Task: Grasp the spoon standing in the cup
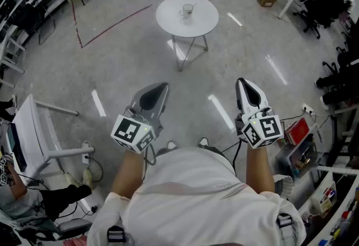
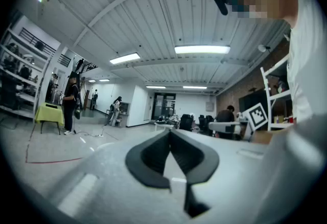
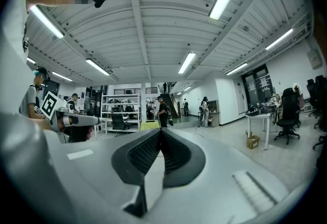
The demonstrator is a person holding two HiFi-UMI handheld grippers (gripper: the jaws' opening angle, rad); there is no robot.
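One clear cup (image 1: 187, 10) stands on a round white table (image 1: 168, 21).

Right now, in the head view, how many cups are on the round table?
1: the cup stands near the middle of the round white table; no other shows there.
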